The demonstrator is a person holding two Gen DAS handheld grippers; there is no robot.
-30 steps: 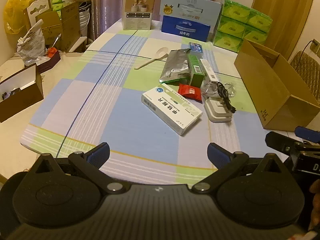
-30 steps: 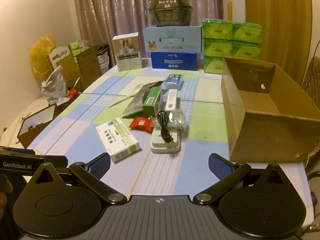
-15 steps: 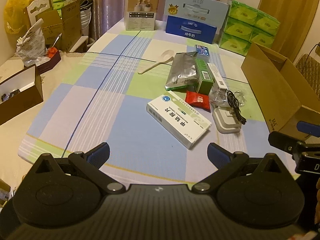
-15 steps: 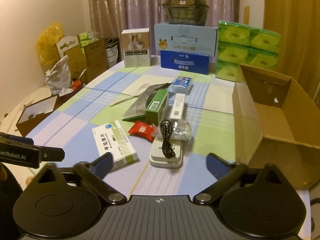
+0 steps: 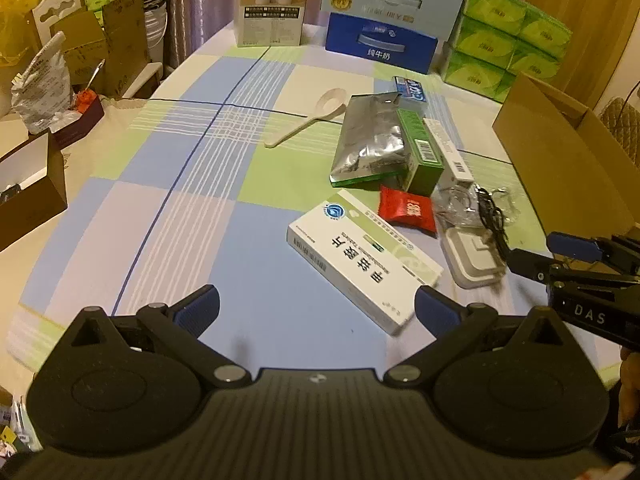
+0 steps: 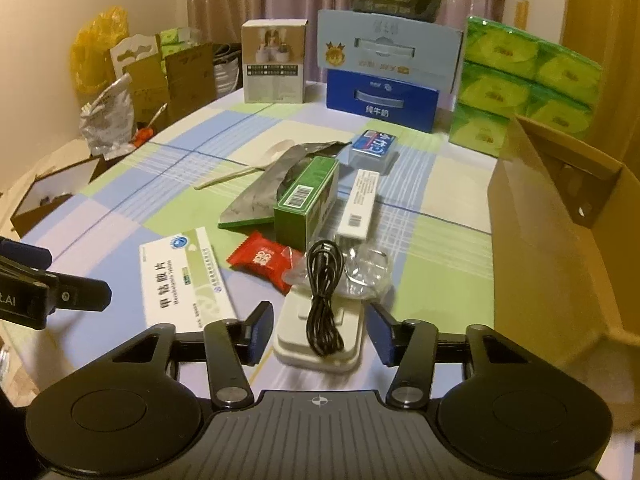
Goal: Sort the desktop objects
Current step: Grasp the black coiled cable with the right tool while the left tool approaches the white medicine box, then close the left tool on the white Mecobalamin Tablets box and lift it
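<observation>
A pile of small objects lies mid-table: a white medicine box (image 5: 362, 258) (image 6: 182, 276), a red candy packet (image 5: 408, 208) (image 6: 262, 258), a green box (image 5: 420, 152) (image 6: 310, 200), a silver foil pouch (image 5: 370, 140), a white spoon (image 5: 308, 120) and a white charger base (image 6: 320, 330) (image 5: 474, 258) with a black cable (image 6: 324, 296) on it. My left gripper (image 5: 316, 308) is open and empty, just short of the medicine box. My right gripper (image 6: 318, 332) is open, its fingers on either side of the charger base, not touching it that I can see.
An open cardboard box (image 6: 560, 216) (image 5: 568, 160) stands at the table's right edge. Milk cartons (image 6: 384, 64), green tissue packs (image 6: 524, 80) and a white carton (image 6: 276, 62) line the far edge. Boxes and bags (image 5: 44, 92) sit off the left side.
Both grippers have moved forward toward the pile. My right gripper has narrowed and come down around the charger base. My left gripper stays wide open.
</observation>
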